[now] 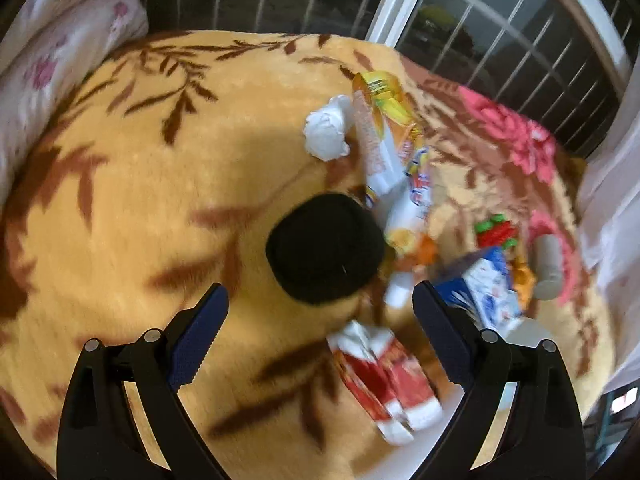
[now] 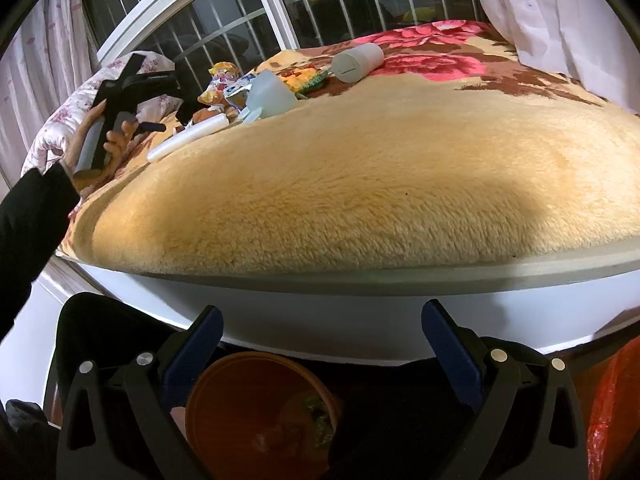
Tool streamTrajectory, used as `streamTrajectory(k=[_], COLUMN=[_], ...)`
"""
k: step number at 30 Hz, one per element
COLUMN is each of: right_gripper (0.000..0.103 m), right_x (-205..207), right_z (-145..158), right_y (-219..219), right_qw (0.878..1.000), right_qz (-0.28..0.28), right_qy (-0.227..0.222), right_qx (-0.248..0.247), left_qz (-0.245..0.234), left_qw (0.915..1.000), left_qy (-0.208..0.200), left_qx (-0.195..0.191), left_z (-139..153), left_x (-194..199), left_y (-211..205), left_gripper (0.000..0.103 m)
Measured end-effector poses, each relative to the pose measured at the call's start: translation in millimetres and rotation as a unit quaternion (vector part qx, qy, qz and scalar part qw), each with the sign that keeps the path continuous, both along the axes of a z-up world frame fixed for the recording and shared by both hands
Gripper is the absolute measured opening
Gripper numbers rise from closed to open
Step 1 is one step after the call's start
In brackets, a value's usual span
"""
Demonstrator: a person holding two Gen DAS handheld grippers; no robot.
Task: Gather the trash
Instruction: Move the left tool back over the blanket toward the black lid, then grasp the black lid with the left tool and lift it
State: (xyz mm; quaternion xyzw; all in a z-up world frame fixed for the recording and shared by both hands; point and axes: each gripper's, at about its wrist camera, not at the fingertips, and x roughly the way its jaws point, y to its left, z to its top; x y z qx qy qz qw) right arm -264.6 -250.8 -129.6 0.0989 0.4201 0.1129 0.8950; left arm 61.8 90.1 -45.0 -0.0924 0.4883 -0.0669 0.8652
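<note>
The left gripper [image 1: 320,312] is held above the bed [image 1: 132,208], its fingers [image 1: 200,332] spread wide with nothing between them. Beneath it, on the tan blanket [image 2: 360,168], trash is scattered toward the bed's window-side edge: a crumpled tissue [image 1: 326,130], a yellow wrapper [image 1: 390,96] just beyond it, a white tube [image 1: 400,216] lying beside a black round object [image 1: 324,248], a red-and-white carton [image 1: 384,376] near the bed's near edge, a blue-and-white carton [image 1: 488,292], a red-and-green wrapper [image 1: 496,232] and a grey cylinder [image 1: 546,266] on its side. The picture from the left wrist is blurred, so finer details cannot be told. The right gripper [image 2: 322,344] is held low, off the bed's near edge, with its fingers [image 2: 196,356] also spread apart and empty. Below it, a brown bowl [image 2: 248,408] is seen with something small inside. In the right wrist view, a hand [image 2: 108,136] with a black sleeve [image 2: 28,232] is seen gripping the left gripper's handle over the far left part of the bed. A floral pillow [image 1: 60,60] lies at the bed's far left corner, and a barred window [image 2: 224,28] is seen behind the bed.
</note>
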Motion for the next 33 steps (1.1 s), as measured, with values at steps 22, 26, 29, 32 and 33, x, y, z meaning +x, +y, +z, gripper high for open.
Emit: streamTrajectory(k=[22, 26, 29, 32, 33], right_gripper=[0.098, 0.098, 0.098, 0.098, 0.098], right_x=[4.0, -3.9, -10.1, -5.8, -3.9], right_z=[0.8, 8.3, 18.9, 31.4, 36.9], right_y=[4.5, 0.3, 0.9, 9.2, 12.6], right_qw=[1.000, 1.000, 0.999, 0.999, 0.999], right_qz=[-0.001, -0.016, -0.023, -0.007, -0.002], right_qy=[0.002, -0.021, -0.047, -0.049, -0.052], right_qx=[-0.008, 0.003, 0.006, -0.004, -0.010], left_qz=[-0.061, -0.045, -0.030, -0.009, 0.000], left_qw=[0.9852, 0.9768, 0.9746, 0.9738, 0.9740], left_qy=[-0.096, -0.152, -0.175, -0.180, -0.179], left_qx=[0.128, 0.144, 0.137, 0.138, 0.138], left_z=[16.7, 43.1, 44.4, 35.7, 32.8], left_x=[-53.1, -142.2, -197.3, -232.7, -239.5], left_y=[-7.7, -7.3, -12.6, -24.3, -27.3], left_gripper=[0.054, 0.054, 0.054, 0.054, 0.054])
